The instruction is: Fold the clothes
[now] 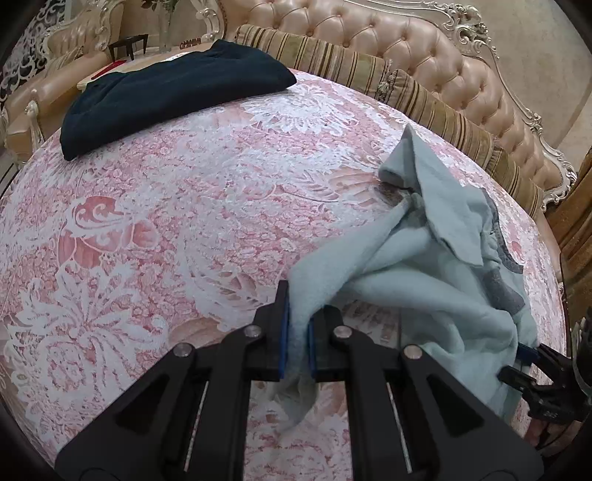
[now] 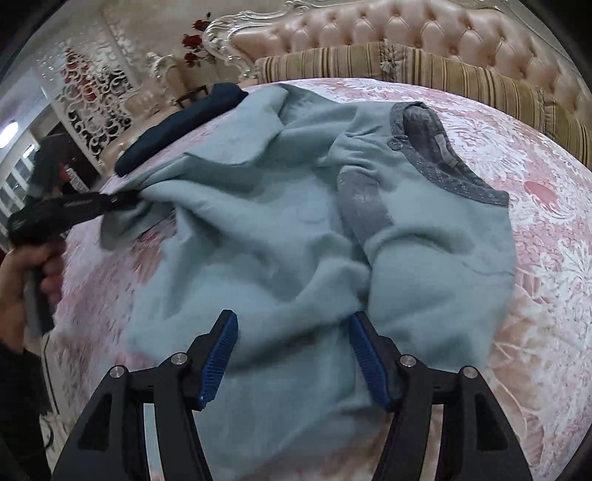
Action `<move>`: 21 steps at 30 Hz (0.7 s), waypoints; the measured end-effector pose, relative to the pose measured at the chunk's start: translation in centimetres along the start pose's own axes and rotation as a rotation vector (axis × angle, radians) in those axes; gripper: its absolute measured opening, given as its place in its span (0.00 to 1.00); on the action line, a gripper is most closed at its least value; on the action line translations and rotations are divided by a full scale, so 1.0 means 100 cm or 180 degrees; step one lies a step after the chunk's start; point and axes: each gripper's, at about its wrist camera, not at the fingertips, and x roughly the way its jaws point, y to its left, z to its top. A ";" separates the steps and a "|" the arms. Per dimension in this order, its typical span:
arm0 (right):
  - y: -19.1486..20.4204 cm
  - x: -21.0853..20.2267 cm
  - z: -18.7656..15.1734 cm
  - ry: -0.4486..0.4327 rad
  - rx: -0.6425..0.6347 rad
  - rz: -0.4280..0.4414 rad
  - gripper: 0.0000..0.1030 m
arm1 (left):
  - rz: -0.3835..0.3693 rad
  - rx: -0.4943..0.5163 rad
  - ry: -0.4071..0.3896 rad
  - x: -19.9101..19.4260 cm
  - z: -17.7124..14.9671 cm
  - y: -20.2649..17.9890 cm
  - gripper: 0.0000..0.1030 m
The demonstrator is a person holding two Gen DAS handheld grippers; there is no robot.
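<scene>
A crumpled light blue sweater (image 1: 444, 266) with a grey collar (image 2: 436, 162) lies on the pink floral bedspread (image 1: 166, 222). My left gripper (image 1: 298, 333) is shut on one edge of it, and the cloth hangs down between the blue pads. From the right wrist view, the left gripper (image 2: 114, 201) holds that corner lifted at the sweater's (image 2: 277, 240) left side. My right gripper (image 2: 294, 351) stands open over the near hem, fabric lying between its spread fingers (image 2: 222, 351). The right gripper (image 1: 532, 359) shows at the sweater's lower right edge in the left wrist view.
A folded dark navy garment (image 1: 174, 92) lies at the far left of the bed, also visible as the navy garment (image 2: 177, 129). Striped bolster pillows (image 1: 425, 96) line the tufted headboard (image 1: 370, 33). A person's hand (image 2: 22, 281) holds the left gripper's handle.
</scene>
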 end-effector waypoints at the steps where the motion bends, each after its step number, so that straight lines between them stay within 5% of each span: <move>1: 0.001 0.003 0.001 -0.0062 -0.0030 -0.0016 0.26 | -0.0018 -0.0006 -0.0014 -0.003 0.000 0.000 0.09; 2: -0.003 0.001 0.003 -0.0111 -0.0031 -0.0033 0.10 | -0.0036 -0.0011 -0.0029 -0.005 0.000 0.001 0.09; 10: -0.046 -0.044 0.019 -0.0413 -0.0131 -0.0272 0.08 | -0.0371 0.0162 -0.0019 -0.034 -0.029 -0.022 0.09; 21: -0.101 -0.143 0.009 -0.0640 -0.0500 -0.0716 0.08 | -0.1491 0.0367 0.0225 -0.077 -0.154 -0.103 0.09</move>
